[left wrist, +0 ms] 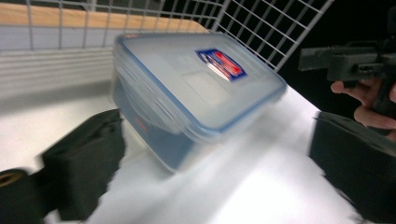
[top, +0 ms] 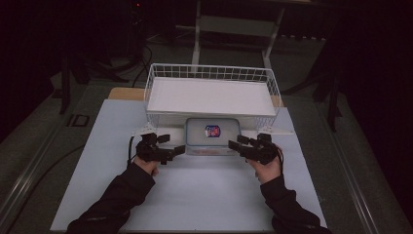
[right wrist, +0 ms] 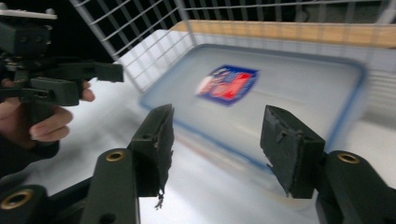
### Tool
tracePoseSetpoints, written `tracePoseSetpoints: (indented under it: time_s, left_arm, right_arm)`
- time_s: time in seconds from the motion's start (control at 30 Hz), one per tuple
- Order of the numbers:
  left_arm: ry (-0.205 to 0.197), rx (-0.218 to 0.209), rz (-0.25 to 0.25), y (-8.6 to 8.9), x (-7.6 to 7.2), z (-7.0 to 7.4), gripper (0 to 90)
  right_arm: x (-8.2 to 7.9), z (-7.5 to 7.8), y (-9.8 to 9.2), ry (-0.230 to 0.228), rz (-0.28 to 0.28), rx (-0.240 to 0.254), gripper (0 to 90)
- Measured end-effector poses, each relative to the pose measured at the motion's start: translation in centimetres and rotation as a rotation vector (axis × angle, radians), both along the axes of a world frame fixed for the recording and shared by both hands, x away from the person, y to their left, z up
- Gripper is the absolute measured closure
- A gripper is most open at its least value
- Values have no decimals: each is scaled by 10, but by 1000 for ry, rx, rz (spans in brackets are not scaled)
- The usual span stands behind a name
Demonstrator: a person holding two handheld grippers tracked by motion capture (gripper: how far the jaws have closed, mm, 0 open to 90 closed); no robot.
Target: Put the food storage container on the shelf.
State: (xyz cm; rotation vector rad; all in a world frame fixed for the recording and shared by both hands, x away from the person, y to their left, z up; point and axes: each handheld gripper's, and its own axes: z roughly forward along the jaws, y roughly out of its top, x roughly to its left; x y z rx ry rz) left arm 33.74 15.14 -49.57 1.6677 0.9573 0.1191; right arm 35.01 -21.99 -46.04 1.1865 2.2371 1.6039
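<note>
A clear plastic food box (top: 212,136) with a blue-rimmed lid and a red and blue label lies flat on the white table, right in front of the wire basket (top: 212,73). My left gripper (top: 177,145) stands open just left of the box, jaws pointing toward it. My right gripper (top: 235,142) stands open just right of it. In the left gripper view the box (left wrist: 191,88) lies ahead between the wide-spread jaws, apart from them. In the right gripper view the box (right wrist: 261,98) lies ahead of the open jaws, and the left gripper (right wrist: 114,71) shows at far left.
The white wire basket has a flat white bottom (top: 210,95) and stands at the table's back. A wooden board (top: 125,93) peeks out behind it. The white table sheet (top: 204,195) spreads bare toward the person. Dark floor and a stand lie beyond.
</note>
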Motion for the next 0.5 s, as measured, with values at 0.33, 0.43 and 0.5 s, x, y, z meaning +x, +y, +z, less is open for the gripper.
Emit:
tracePoseSetpoints:
  time_s: [0.33,0.43,0.5]
  left_arm:
    - [-12,52,-37,2,-30,7,0]
    - [-25,88,-43,3,-40,5,0]
    - [-37,101,-35,4,-46,4,0]
  right_arm:
    - [-16,-9,18,17,60,-31,541]
    - [-18,-14,21,35,72,-38,592]
    - [-18,-17,24,44,80,-51,659]
